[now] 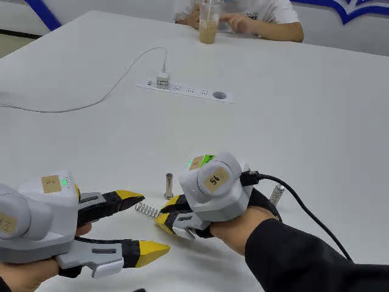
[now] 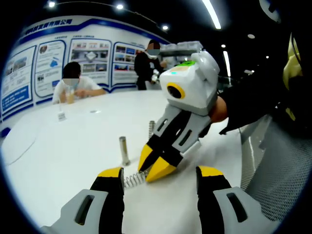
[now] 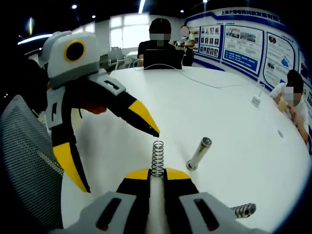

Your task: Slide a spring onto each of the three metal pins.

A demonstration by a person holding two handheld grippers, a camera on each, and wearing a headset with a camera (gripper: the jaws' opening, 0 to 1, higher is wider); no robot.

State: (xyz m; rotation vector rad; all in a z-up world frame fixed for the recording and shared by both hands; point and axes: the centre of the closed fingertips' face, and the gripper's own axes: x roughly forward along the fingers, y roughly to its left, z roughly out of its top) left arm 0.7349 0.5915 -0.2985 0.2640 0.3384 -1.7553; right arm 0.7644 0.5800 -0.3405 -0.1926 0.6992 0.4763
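Over the white table [image 1: 292, 121], the right gripper [image 3: 157, 174] pinches a spring [image 3: 157, 156], apparently by one end, and the left gripper [image 1: 149, 222] has fingers spread.

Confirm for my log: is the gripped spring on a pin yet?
No, the right tool holds the spring free, beside the bare pin.

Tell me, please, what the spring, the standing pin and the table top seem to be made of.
The spring looks like thin bare steel wire: grey coils with small glints. The standing pin seems to be solid metal with a brushed silver finish and a bright highlight along its side. The table top is smooth matt white, probably laminate or painted board; the pictures cannot settle which.
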